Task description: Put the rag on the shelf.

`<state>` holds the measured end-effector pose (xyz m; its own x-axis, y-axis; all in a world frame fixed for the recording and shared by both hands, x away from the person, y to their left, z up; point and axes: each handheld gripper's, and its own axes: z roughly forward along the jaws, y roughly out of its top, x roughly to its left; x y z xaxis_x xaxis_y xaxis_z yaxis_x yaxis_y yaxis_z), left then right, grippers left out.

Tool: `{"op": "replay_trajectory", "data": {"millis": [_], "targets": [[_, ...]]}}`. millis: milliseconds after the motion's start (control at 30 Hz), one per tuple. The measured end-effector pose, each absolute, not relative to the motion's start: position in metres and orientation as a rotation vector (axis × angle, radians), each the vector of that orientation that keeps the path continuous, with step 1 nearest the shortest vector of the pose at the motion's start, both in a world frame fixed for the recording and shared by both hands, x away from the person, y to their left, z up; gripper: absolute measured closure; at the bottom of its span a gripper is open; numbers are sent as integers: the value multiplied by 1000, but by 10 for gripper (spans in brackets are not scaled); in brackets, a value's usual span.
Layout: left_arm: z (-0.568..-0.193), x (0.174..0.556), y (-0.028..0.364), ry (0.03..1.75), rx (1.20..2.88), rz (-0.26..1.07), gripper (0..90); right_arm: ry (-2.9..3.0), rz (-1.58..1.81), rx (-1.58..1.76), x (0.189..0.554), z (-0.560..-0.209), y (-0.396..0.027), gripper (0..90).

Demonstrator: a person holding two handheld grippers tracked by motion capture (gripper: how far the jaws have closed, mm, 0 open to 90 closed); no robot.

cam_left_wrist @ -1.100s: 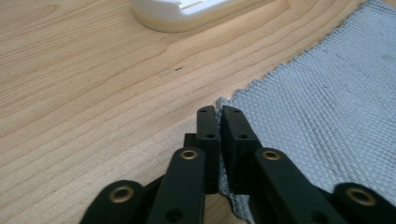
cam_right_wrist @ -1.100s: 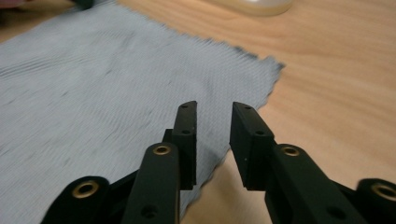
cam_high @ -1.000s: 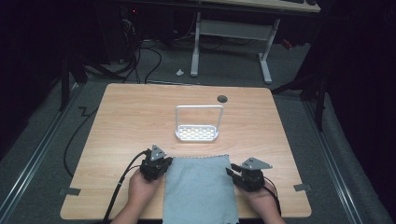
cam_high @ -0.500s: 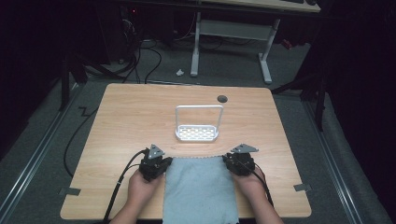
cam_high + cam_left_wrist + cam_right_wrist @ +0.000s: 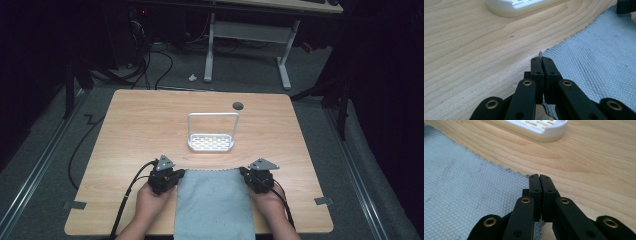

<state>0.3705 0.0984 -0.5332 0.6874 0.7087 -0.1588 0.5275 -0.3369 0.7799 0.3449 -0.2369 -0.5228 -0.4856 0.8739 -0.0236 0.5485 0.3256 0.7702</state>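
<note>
A grey-blue textured cloth (image 5: 212,205) lies flat at the table's near edge, between my two hands. My left gripper (image 5: 176,176) is shut on the cloth's far left corner; a bit of cloth (image 5: 594,57) peeks out at the tips of the left gripper (image 5: 541,58). My right gripper (image 5: 247,175) is at the far right corner. Its jaws have just been closing, and the right gripper (image 5: 539,177) now stands shut with the corner of the cloth (image 5: 469,187) between the jaws.
A white slotted rack (image 5: 211,142) with a tall wire handle stands just beyond the cloth, mid-table. A round dark hole (image 5: 238,106) sits near the far edge. Bare wood (image 5: 130,135) lies to the left and right. The rack's base (image 5: 541,127) is close ahead.
My right gripper has moved inward to the cloth's far right corner and closed there. The left gripper has stayed on its corner. The cloth lies as before.
</note>
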Motion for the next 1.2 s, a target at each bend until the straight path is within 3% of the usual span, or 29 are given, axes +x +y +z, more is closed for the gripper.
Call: {"op": "replay_trajectory", "data": {"millis": [1200], "targets": [[-473,336,116,851,1796,383,881,1959,1259,1088,310,-472,-243,898]]}}
